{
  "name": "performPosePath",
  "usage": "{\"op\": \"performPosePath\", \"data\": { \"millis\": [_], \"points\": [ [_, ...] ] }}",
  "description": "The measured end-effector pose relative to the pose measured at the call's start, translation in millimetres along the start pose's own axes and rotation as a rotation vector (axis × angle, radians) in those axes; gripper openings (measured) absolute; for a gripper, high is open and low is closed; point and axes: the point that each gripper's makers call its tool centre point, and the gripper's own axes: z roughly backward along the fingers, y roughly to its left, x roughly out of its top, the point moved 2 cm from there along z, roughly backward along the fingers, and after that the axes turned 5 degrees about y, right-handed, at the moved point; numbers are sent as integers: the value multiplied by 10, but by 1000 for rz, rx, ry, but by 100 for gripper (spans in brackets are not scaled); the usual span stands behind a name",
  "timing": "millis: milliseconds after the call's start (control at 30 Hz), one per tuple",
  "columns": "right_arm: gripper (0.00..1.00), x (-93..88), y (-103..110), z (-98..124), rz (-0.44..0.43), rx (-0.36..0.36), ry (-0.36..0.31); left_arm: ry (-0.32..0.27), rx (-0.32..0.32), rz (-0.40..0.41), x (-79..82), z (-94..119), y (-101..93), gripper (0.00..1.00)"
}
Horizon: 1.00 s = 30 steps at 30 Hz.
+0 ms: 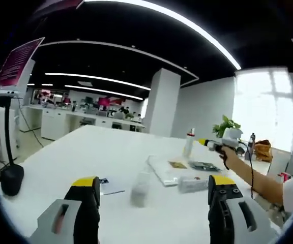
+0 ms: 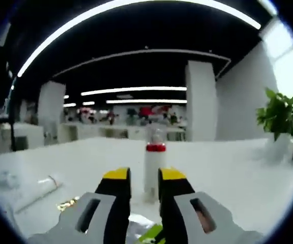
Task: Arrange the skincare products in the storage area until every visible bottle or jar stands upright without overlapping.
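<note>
One upright bottle (image 2: 154, 168) stands just beyond the right gripper's (image 2: 144, 178) jaws

White red-collared bottle (image 2: 154, 165) upright on table (image 2: 228, 178)

Both views skim low over one white table (image 1: 111, 152).

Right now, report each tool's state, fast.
Left tool: open, jaws wide apart, holding nothing.
Right tool: jaws nearly together, just before the red-collared white bottle; whether they grip it cannot be told.
</note>
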Motion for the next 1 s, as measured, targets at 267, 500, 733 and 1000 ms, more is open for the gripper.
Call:
{"op": "performPosePath", "data": {
  "millis": [267, 500, 733, 1000],
  "points": [
    [0, -25, -196, 122, -99, -39, -30, 80, -287, -22, 23, -259, -805, 99],
    [0, -134, -10, 32, -56, -2, 5, 137, -154, -208, 208, -875, -634, 98],
    [0, -55, 165, 61, -21, 44, -11, 360, -165, -348, -8, -1291, -583, 92],
    [0, -17, 246, 56, -2, 58, -31, 439, -145, -321, 10, -1787, -452, 88]
  ]
}}
